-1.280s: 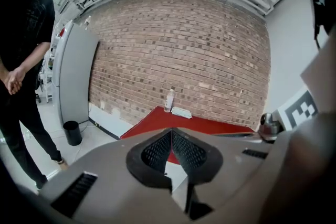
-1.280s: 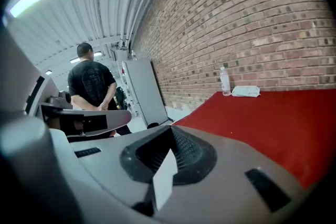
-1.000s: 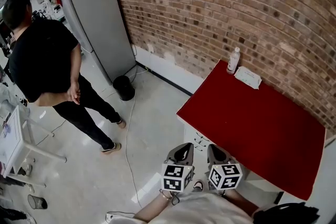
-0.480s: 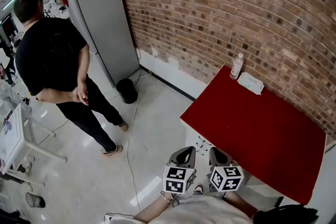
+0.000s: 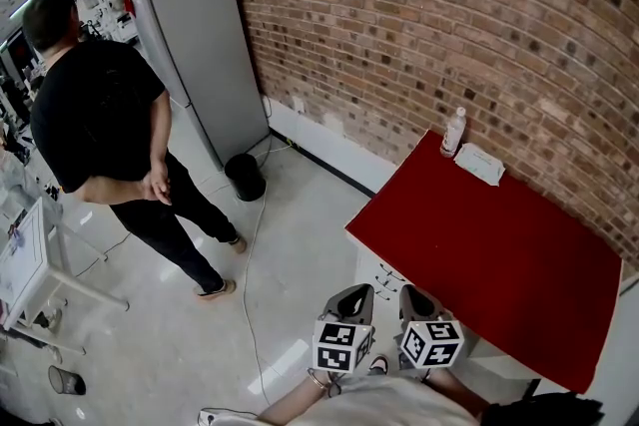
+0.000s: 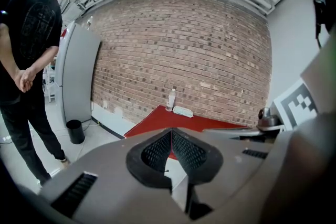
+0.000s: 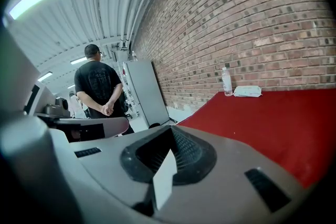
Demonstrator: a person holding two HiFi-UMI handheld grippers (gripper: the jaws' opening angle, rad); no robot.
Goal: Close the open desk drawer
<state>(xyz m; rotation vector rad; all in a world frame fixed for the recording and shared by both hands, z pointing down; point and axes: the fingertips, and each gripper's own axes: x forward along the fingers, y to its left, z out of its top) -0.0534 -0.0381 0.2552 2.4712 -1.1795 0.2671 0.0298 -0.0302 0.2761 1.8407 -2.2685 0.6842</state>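
Head view: a red-topped counter (image 5: 479, 234) is standing against a brick wall (image 5: 419, 25), with a bottle (image 5: 453, 132) and a white packet (image 5: 479, 163) sitting at its far corner, likely parked clear of the work. The drawer (image 5: 379, 268) is showing as a white front with handles under the counter's near corner; whether it is open cannot be told. The left hand-held gripper (image 5: 351, 292) and right hand-held gripper (image 5: 414, 297) are hovering side by side just short of it.

Left gripper view: the jaws are pressing together on nothing, probably readied for pushing rather than grasping. The counter is lying ahead.

Right gripper view: the jaws are meeting, empty. The red top is spreading ahead and to the right; the drawer is hiding below.
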